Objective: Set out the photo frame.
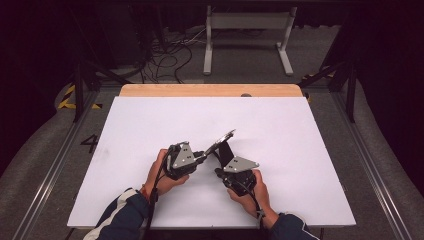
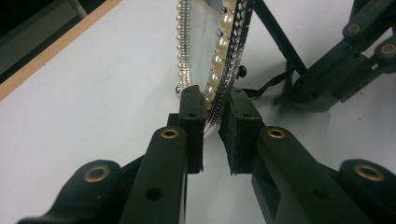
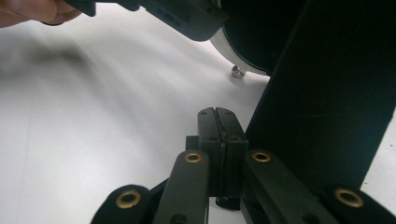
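A: In the high view, where is the mirror [image 1: 220, 142]?

B: Over the middle of the white table [image 1: 150, 125], nearer its front edge, tilted and raised at its far end. The left gripper [image 1: 202, 153] reaches it from the left, and the right gripper [image 1: 218, 172] sits just right of it, beside the black stand [image 1: 226, 151].

A: And the left gripper view?

B: The left gripper [image 2: 215, 109] has the mirror's [image 2: 205, 42] pearl-trimmed rim [image 2: 219, 79] between its pads, both pads against it, so it is grasping the rim. The stand's [image 2: 275, 37] strut runs off behind, with the other gripper at the right edge.

A: The right gripper view?

B: The right gripper [image 3: 216, 116] is clenched, pads pressed together with nothing between them. The stand [image 3: 317, 107] rises just right of the jaws; whether it touches them cannot be told. The rim [image 3: 224, 49] curves above, over the bare table [image 3: 93, 116].
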The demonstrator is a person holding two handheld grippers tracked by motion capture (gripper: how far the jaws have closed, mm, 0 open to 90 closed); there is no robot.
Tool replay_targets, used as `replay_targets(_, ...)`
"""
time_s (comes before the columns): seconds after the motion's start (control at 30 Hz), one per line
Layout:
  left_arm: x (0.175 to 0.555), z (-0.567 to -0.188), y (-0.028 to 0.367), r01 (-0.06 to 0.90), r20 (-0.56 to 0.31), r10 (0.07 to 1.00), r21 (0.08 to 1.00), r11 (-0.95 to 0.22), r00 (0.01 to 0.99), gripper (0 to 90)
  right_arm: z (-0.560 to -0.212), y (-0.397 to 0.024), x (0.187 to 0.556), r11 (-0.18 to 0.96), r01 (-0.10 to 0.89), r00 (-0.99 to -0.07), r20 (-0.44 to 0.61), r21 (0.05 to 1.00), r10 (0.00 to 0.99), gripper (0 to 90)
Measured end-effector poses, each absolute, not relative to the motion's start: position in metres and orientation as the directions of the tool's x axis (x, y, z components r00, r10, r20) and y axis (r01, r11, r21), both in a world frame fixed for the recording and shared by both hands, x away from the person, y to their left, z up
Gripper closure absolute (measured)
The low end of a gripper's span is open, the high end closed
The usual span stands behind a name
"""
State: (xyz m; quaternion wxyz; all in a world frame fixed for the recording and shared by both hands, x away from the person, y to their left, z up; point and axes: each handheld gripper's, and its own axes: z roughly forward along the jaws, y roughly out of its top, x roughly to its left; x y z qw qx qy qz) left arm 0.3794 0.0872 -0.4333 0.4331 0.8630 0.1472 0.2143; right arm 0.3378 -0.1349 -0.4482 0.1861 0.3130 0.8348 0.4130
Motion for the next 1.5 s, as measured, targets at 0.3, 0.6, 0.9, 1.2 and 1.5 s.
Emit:
replay_targets(0.3, 0.377, -0.433, 0.085, 0.059, 0.248, 0.437, 0.813, -0.580, 0.865, 78.7, -0.447, -0.142, 0.342, 0.455, 0.378, -0.731, -0.042, 0.806, 0.681, 90.0)
replay_targets(0.6, 0.383, -0.438, 0.076, 0.092, 0.225, 0.477, 0.828, -0.553, 0.850, 66.1, -0.448, -0.141, 0.341, 0.457, 0.369, -0.732, -0.050, 0.810, 0.680, 90.0)
replay_targets(0.9, 0.394, -0.448, 0.071, 0.178, 0.135, 0.525, 0.846, -0.502, 0.841, 60.4, -0.449, -0.141, 0.341, 0.454, 0.369, -0.730, -0.050, 0.811, 0.682, 90.0)
replay_targets(1.2, 0.388, -0.444, 0.071, 0.125, 0.186, 0.482, 0.830, -0.543, 0.856, 74.7, -0.448, -0.141, 0.341, 0.455, 0.372, -0.728, -0.050, 0.809, 0.684, 90.0)
replay_targets(1.5, 0.381, -0.440, 0.069, 0.089, 0.245, 0.461, 0.802, -0.590, 0.853, 75.7, -0.447, -0.147, 0.344, 0.441, 0.396, -0.721, -0.025, 0.805, 0.692, 90.0)
